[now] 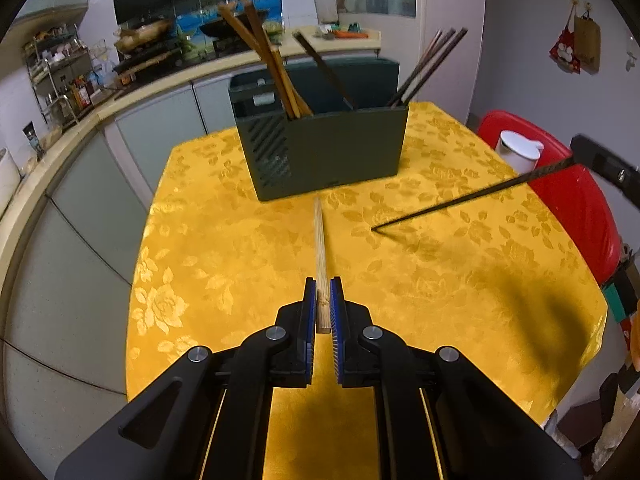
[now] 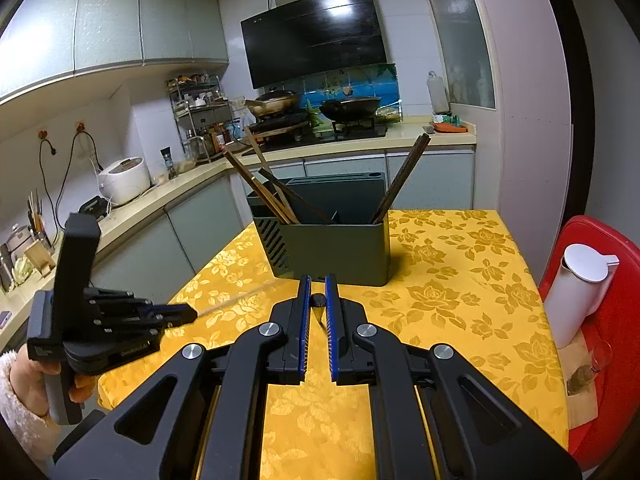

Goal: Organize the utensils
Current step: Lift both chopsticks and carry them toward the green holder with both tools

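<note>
The left tool points steeply down toward the surface, its blue pads clamped on the near end of a pale bamboo chopstick. The stick runs straight ahead from the pads, its far tip close to the foot of the dark green utensil holder. In the right wrist view the same tool shows at the left edge, held by a hand in a fluffy white sleeve, with the pale stick blurred as it angles up toward the holder.

The right tool tilts more gently downward, its pads closed on a dark chopstick seen end-on between them. From the left wrist view that dark stick slants down from the right edge, its tip just above or on the yellow flowered cloth; which one cannot be told.

Farther on, the holder stands upright on the cloth. Its left compartment holds brown chopsticks leaning left, its right compartment a dark bundle leaning right, and one dark stick leans between. A white jug stands on a red stool to the right.
</note>
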